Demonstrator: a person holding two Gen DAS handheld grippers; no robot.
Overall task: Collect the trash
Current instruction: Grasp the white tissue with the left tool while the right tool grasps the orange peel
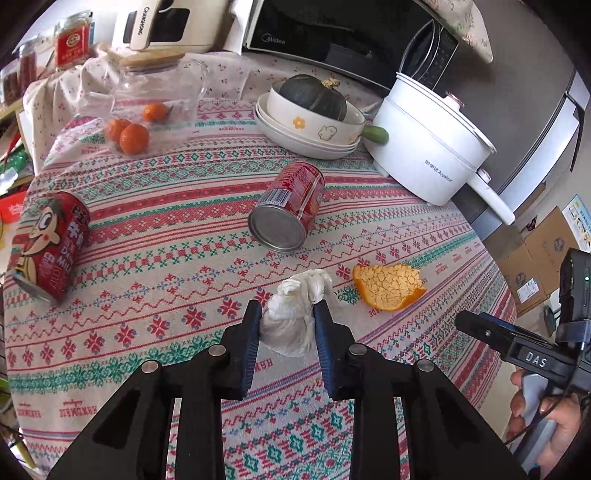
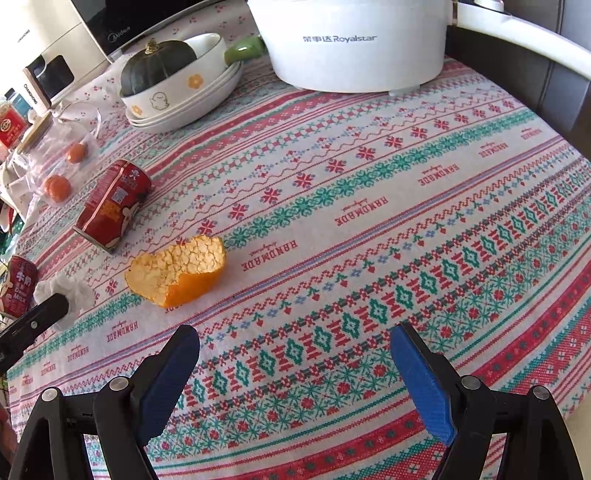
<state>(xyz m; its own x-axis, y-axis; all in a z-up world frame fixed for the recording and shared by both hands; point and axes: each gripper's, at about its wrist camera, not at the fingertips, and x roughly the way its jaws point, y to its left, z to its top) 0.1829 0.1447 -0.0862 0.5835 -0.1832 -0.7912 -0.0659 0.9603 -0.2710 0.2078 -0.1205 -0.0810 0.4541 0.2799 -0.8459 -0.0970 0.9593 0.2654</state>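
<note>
Left gripper point(image 1: 283, 314) clamps the crumpled white tissue point(image 1: 291, 314) on the patterned tablecloth point(image 2: 369, 221).

The blue pads point(image 1: 251, 332) press both sides of the wad, well in from the table's edges, with an orange peel point(image 2: 177, 273) lying just beside it. The right gripper point(image 2: 295, 369) hovers with jaws spread wide and nothing between them. Two red cans lie on their sides: one point(image 1: 288, 206) mid-table, another point(image 1: 51, 247) toward the left edge.

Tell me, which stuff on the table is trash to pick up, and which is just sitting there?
Trash: tissue, peel, two tipped cans.

Just there: pot, squash, bowls, oranges, jug, microwave.
</note>
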